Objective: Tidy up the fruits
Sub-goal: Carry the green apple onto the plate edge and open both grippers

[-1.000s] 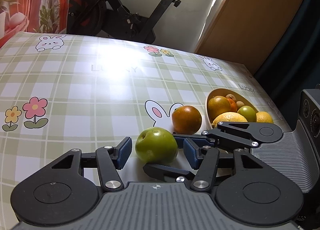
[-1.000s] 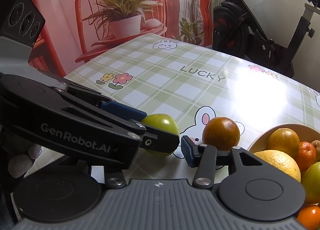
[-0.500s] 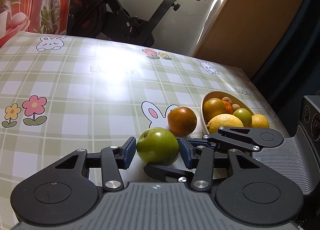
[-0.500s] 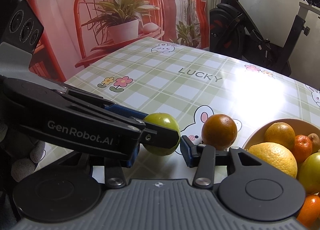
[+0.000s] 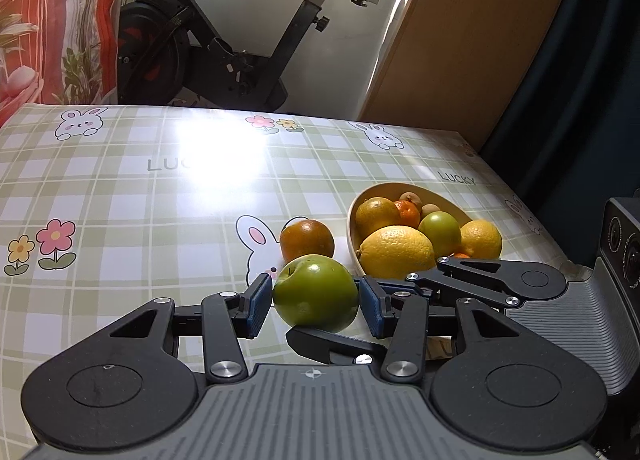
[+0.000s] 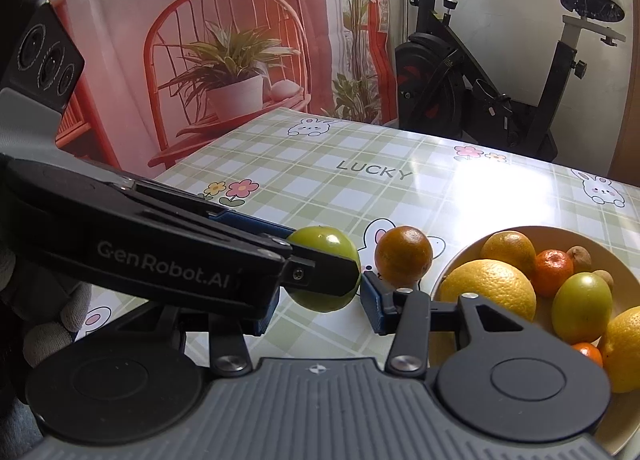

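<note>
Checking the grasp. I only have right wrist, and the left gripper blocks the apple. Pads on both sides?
Observer: Yes. Left wrist shows the left gripper with a blue pad against each side of the green apple.
Operator: My own left finger?
Observer: The open right gripper's left finger lies low, just in front of the apple.
Operator: What's past the bowl?
Observer: The bowl stands near the table edge, with a wooden panel beyond.

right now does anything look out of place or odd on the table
Two fruits sit outside the bowl: an orange on the tablecloth and a green apple between the left gripper pads. Nothing looks spilled or damaged.
</note>
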Demonstrator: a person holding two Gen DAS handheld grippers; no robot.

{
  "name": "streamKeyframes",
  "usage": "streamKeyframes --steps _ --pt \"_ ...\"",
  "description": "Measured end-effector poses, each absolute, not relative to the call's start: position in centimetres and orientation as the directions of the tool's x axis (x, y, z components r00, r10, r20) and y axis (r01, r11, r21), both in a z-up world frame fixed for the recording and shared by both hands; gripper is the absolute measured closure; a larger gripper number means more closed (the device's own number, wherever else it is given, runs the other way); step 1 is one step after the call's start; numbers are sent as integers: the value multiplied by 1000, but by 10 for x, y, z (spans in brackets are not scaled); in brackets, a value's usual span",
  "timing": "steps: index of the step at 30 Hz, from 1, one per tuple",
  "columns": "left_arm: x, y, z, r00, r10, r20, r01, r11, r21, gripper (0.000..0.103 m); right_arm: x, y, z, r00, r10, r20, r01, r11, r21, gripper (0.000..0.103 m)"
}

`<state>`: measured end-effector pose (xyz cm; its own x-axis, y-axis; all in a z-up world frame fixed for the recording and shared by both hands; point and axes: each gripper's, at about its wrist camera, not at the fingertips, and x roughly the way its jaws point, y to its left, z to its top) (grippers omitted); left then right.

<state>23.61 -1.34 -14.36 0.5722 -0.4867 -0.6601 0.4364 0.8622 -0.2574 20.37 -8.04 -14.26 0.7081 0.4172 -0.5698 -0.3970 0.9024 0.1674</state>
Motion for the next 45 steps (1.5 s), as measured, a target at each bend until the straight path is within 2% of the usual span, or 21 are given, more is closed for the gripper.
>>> streamKeyframes --steps 20,33,45 --pt "225 -88 -137 521 -490 -699 558 815 -156 53 167 -153 -144 777 368 -511 -262 927 269 56" --pt "224 -119 -150 489 -472 -733 598 793 -112 53 160 -182 -160 781 347 -520 -195 925 325 55" --pt "230 -123 -160 474 -461 -750 587 800 -120 53 163 -183 -171 779 342 -526 -178 924 338 54"
